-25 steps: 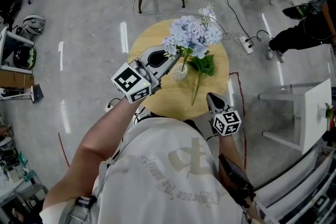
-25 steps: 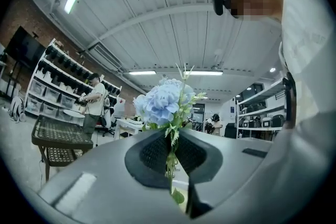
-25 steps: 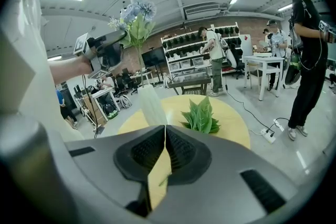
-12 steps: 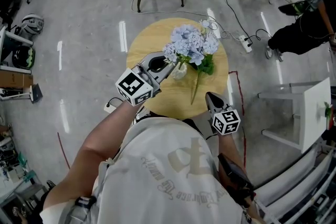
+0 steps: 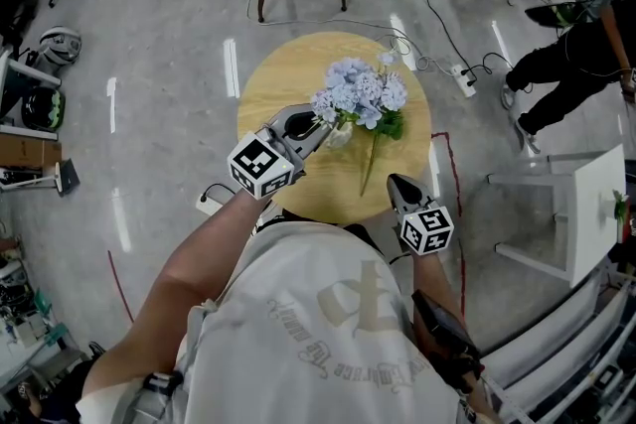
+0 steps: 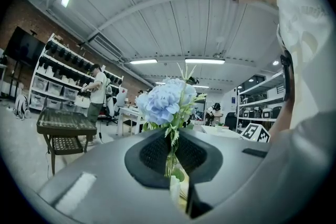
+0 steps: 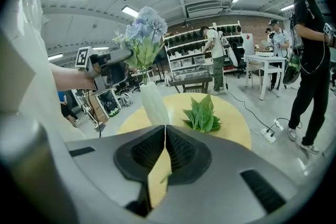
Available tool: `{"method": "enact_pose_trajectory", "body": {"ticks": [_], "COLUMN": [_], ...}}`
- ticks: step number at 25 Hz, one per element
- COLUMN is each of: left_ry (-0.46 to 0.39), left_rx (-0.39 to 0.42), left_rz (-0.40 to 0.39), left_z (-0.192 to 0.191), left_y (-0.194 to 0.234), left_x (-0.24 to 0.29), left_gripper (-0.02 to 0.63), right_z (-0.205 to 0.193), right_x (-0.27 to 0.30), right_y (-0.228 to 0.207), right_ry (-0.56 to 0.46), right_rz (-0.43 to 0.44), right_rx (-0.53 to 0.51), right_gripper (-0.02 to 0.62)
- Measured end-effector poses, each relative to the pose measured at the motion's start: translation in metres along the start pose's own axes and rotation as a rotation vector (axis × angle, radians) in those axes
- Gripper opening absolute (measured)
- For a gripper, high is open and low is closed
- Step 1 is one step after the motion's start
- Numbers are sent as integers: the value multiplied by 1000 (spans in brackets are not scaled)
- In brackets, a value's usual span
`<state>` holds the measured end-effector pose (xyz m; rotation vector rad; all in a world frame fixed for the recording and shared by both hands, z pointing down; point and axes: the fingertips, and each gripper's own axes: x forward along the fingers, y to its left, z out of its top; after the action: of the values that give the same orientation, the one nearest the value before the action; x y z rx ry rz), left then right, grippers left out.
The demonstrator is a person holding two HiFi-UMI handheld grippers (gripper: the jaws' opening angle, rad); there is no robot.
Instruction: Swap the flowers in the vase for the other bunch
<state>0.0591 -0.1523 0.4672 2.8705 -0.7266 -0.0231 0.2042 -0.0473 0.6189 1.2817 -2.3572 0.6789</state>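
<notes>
Holding the blue flower bunch by its stem, my left hand-held gripper is clamped on that stem just above the white vase, which stands upright near the middle of the round wooden desk. Beside the vase, on its right in the head view, a leafy green stem lies flat on the desk with its bare end pointing toward me. My right hand-held gripper, jaws pressed together with nothing between them, hovers over the desk's near edge, close to that bare end.
</notes>
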Motion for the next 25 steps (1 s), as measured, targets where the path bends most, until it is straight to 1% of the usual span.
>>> {"method": "enact_pose_trajectory", "body": {"ticks": [12, 17, 25], "left_ry": [80, 88, 102], "left_rx": [-41, -45, -90], "left_rz": [10, 9, 8], "left_z": [-41, -41, -42], "left_y": [4, 2, -1], "left_x": [-6, -4, 5], "left_gripper": [17, 17, 18], "right_z": [-4, -3, -5], "right_x": [1, 1, 5], "right_y": [3, 5, 2], "right_ry": [2, 1, 4], "right_rz": [2, 6, 11], "right_rx": [4, 3, 11], "right_gripper": [9, 9, 9]}}
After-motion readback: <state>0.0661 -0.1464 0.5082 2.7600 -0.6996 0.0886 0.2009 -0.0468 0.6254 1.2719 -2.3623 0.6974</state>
